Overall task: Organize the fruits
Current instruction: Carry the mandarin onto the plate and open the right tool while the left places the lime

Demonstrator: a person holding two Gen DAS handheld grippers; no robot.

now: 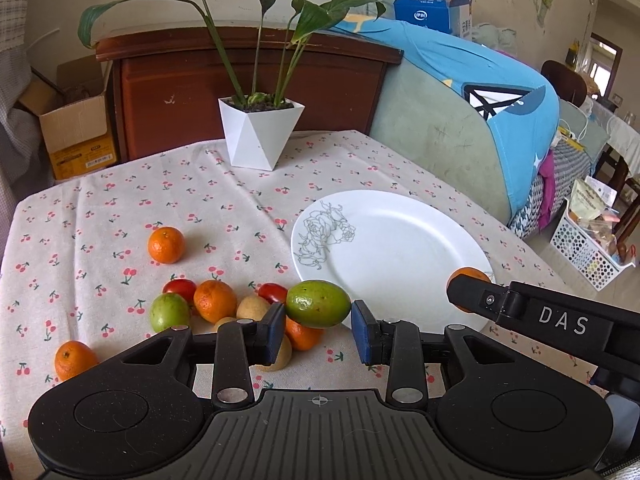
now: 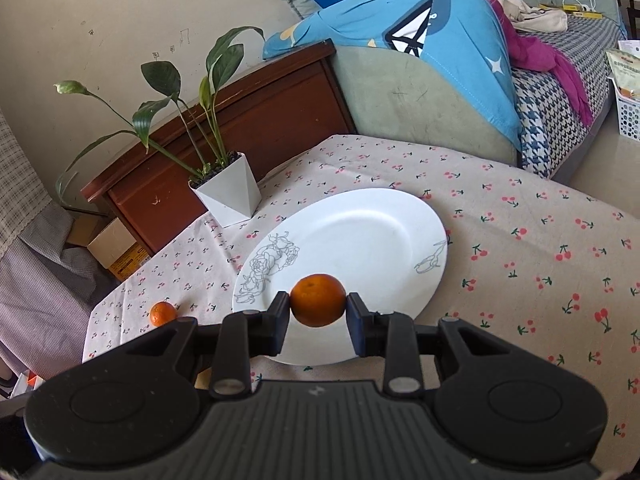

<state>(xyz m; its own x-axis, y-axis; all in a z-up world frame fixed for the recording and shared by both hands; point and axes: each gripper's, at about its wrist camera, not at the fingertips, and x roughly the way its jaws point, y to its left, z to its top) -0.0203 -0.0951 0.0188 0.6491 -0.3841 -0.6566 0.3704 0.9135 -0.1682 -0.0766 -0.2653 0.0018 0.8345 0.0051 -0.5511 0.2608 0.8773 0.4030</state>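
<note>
My right tool [image 2: 318, 312] grips a mandarin [image 2: 318, 300] directly over the plate [image 2: 380, 232], nearer it than my left tool [image 1: 318, 326], which clasps a green fruit [image 1: 318, 304] lengthwise, plate ahead-right.

- Your plate [image 1: 400, 256] sits on the tablecloth [image 1: 100, 208], right of the fruit pile [image 1: 224, 304]
- The plant pot [image 1: 260, 136] stands behind both
- One orange [image 1: 166, 245] lies apart, behind the pile; another [image 1: 74, 360] lies left of it
</note>
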